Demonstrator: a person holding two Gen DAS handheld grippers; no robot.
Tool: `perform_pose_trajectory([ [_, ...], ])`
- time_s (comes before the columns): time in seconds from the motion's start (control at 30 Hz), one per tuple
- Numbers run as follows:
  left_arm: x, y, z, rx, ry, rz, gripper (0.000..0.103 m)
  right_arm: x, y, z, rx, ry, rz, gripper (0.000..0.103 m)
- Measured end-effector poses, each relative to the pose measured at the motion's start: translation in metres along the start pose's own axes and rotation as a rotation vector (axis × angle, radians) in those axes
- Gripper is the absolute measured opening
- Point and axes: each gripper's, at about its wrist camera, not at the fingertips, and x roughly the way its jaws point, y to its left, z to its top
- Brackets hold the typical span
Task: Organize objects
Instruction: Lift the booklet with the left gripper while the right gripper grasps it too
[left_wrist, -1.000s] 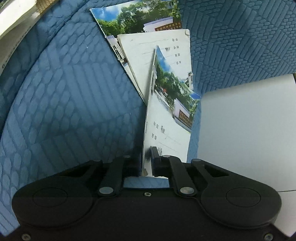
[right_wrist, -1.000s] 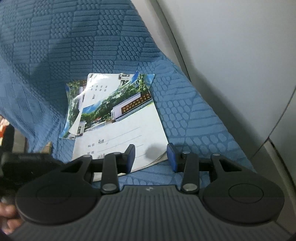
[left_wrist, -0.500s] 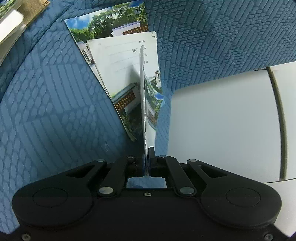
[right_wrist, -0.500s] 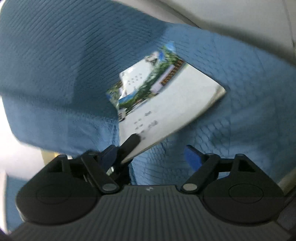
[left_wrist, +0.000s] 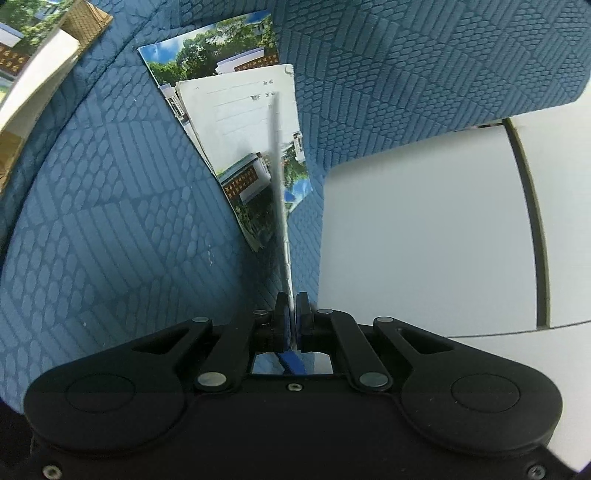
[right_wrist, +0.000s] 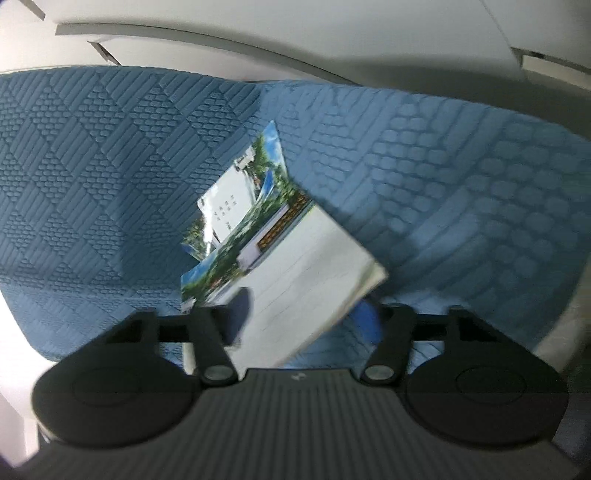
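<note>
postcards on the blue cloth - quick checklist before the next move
1. Left gripper clamped on the lifted card: ok, jaws shut on its edge, card seen edge-on.
2. Lifted card clear of the card pile: cannot tell; it rises in front of the pile.
3. Right gripper around the card in its view: ok, the card sits between jaws that have just been closing.
4. Right pads pressing that card: cannot tell, picture blurred.
5. Pile flat on the blue cloth: ok.
6. Stack by the left edge undisturbed: cannot tell, mostly cropped.
</note>
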Motion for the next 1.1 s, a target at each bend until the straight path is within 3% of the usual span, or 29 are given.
perform_pose_trajectory([
  [0.03, -0.005, 0.000, -0.002, 0.003, -0.003, 0.001, 0.003, -0.002, 0.002, -0.002, -0.016, 0.004, -0.015, 0.029],
  [0.1, -0.013, 0.001, -0.005, 0.004, -0.008, 0.002, 0.004, -0.011, 0.006, -0.006, -0.060, -0.003, -0.020, 0.019],
  [0.23, -0.033, 0.012, -0.015, -0.052, -0.002, -0.032, 0.004, -0.028, 0.022, -0.016, -0.157, -0.018, -0.006, 0.012],
  [0.53, -0.087, 0.014, -0.020, -0.081, -0.028, -0.096, 0.007, -0.057, 0.077, -0.049, -0.306, -0.046, -0.009, 0.011],
  [1.1, -0.189, 0.006, 0.023, -0.081, -0.093, -0.195, 0.007, -0.069, 0.177, -0.115, -0.466, -0.092, 0.021, 0.012],
])
